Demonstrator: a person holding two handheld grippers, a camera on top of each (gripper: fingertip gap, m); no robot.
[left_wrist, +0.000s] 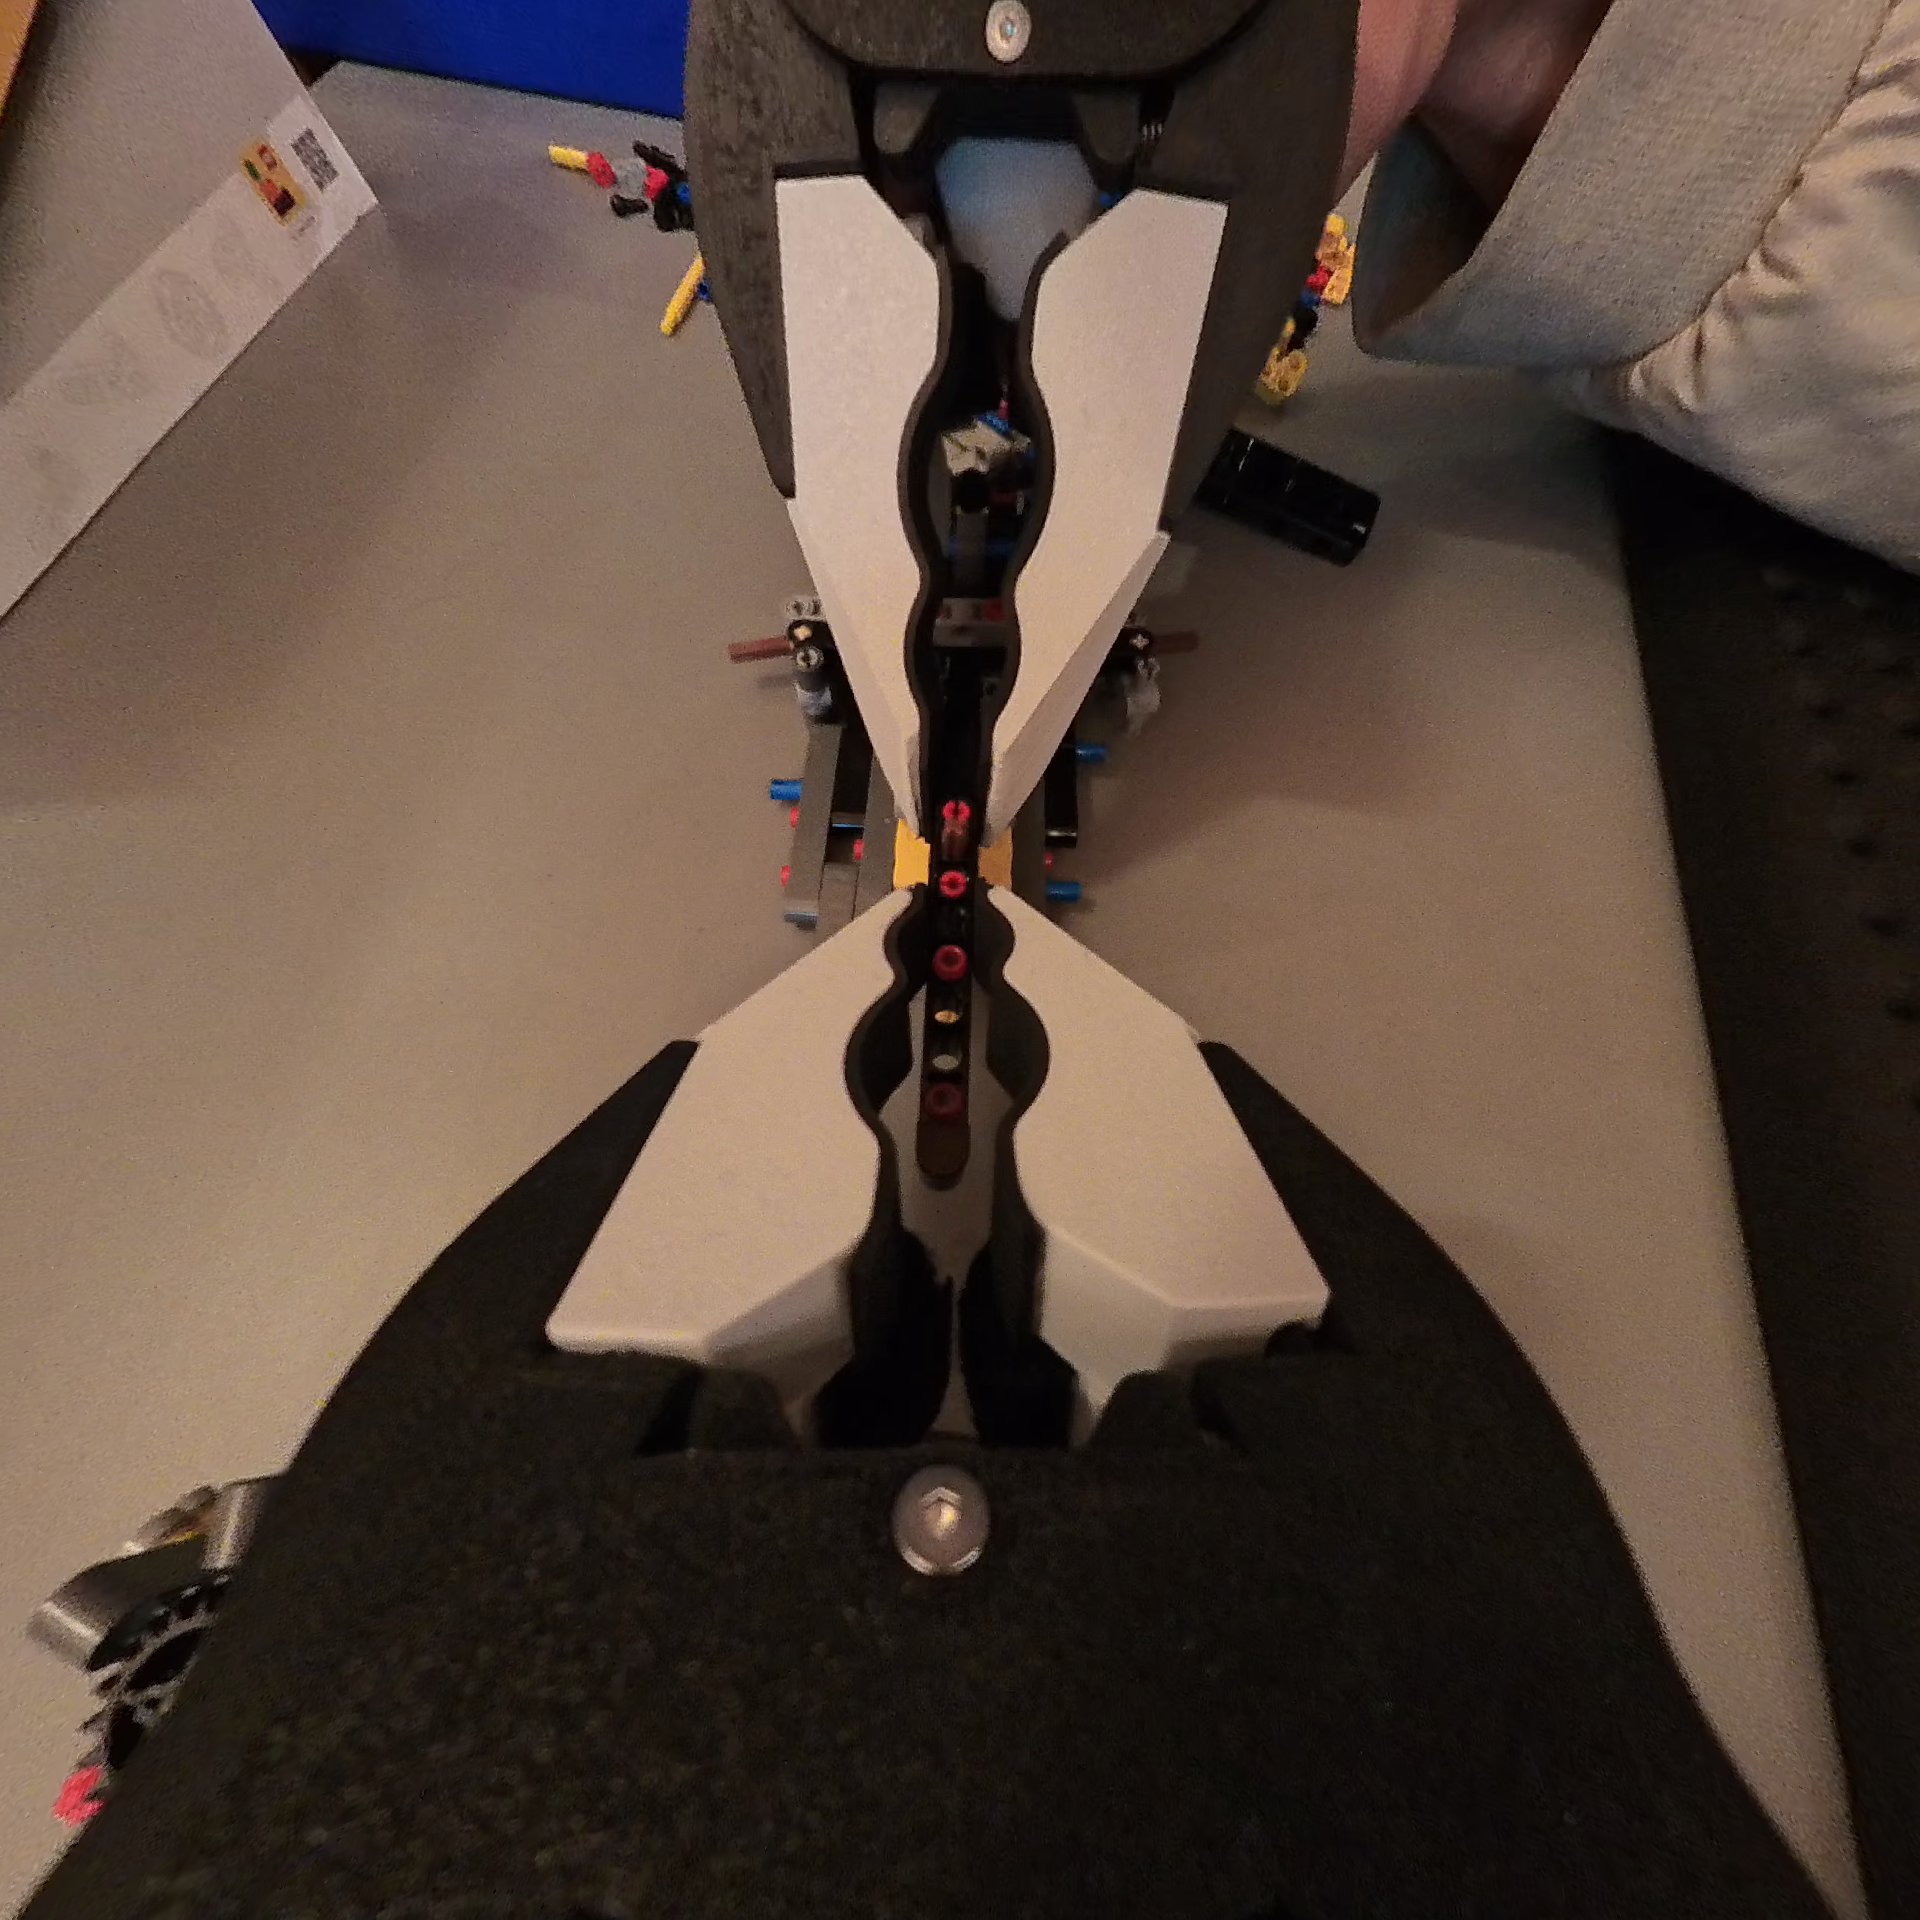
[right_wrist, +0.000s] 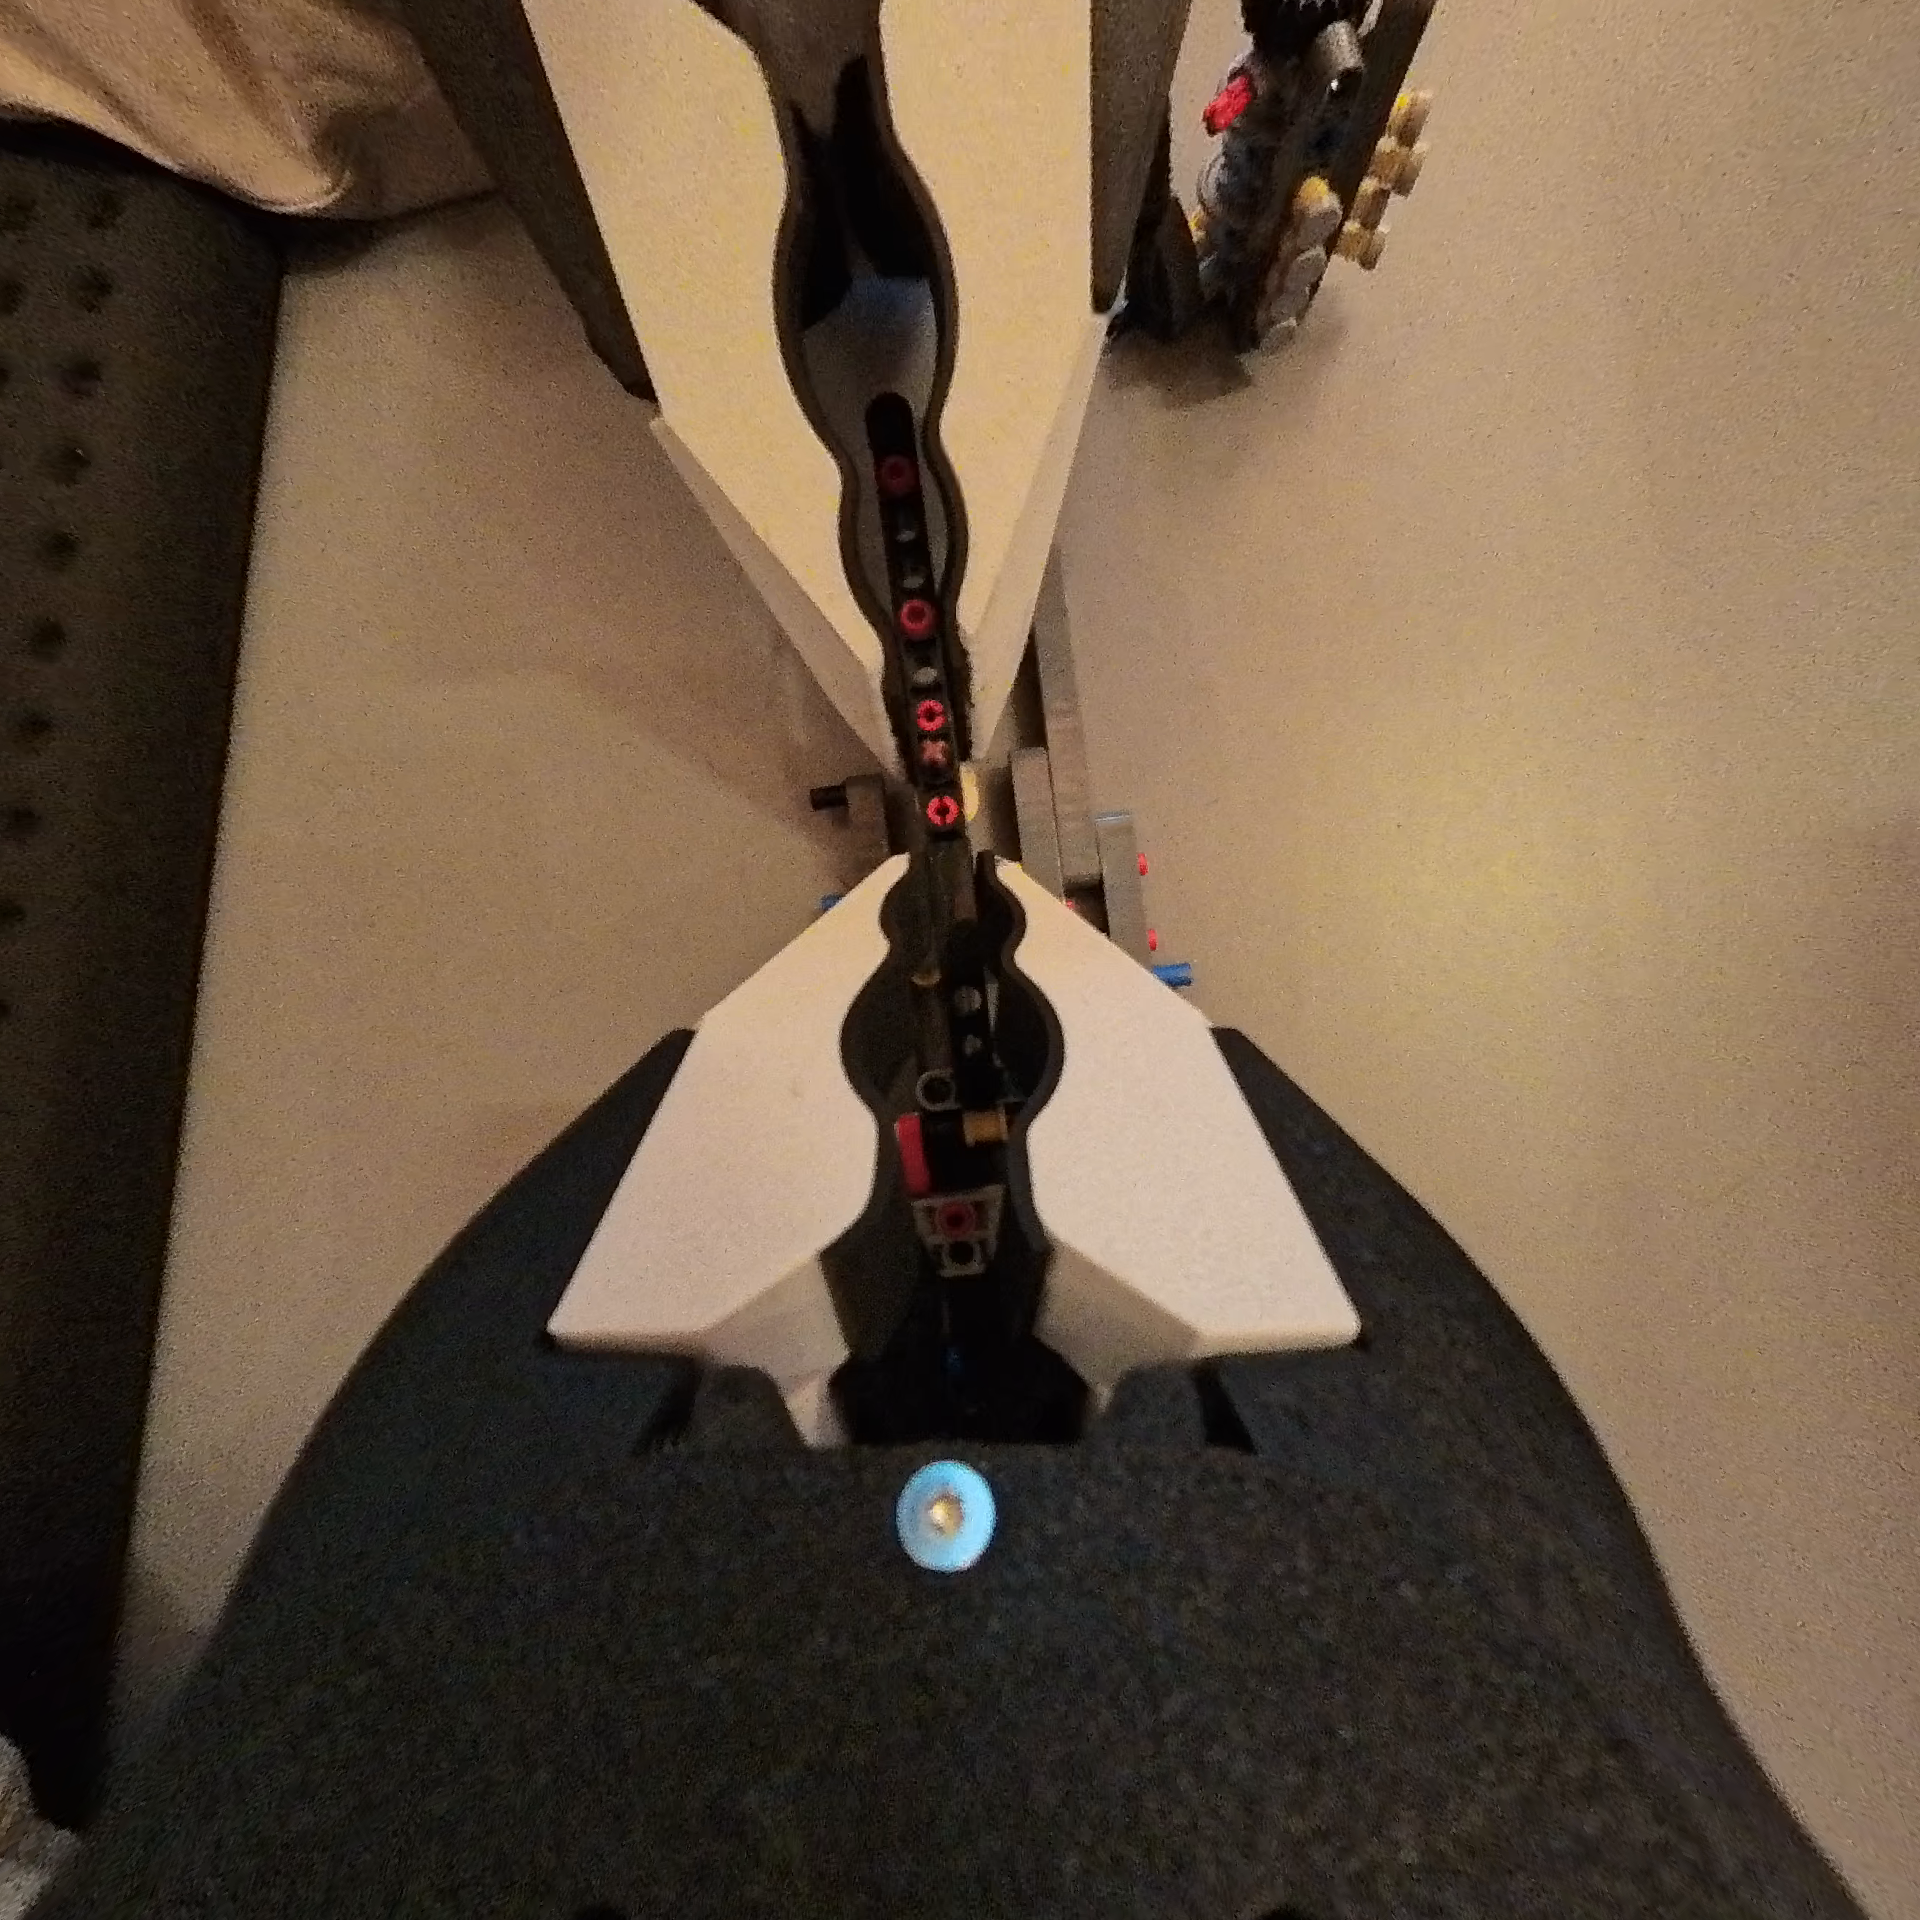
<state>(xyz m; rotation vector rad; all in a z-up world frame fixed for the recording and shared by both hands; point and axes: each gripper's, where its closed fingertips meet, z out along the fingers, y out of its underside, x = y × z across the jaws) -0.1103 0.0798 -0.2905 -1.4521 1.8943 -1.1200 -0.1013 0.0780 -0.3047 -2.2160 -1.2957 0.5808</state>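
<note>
Your left gripper and right gripper meet tip to tip at twelve o'clock, both nearly closed on one black holed beam of the brick chassis. Twisting could pop its red pins.

The two grippers are covering most of the brick-built frame, so only its grey side beams and blue pins are peeking out. The left gripper is hiding part of the parts pile at the lower left, which is looking blurry too. The booklet is running off the left edge. In the right wrist view, the upright assembly is getting cropped at the top.
</note>
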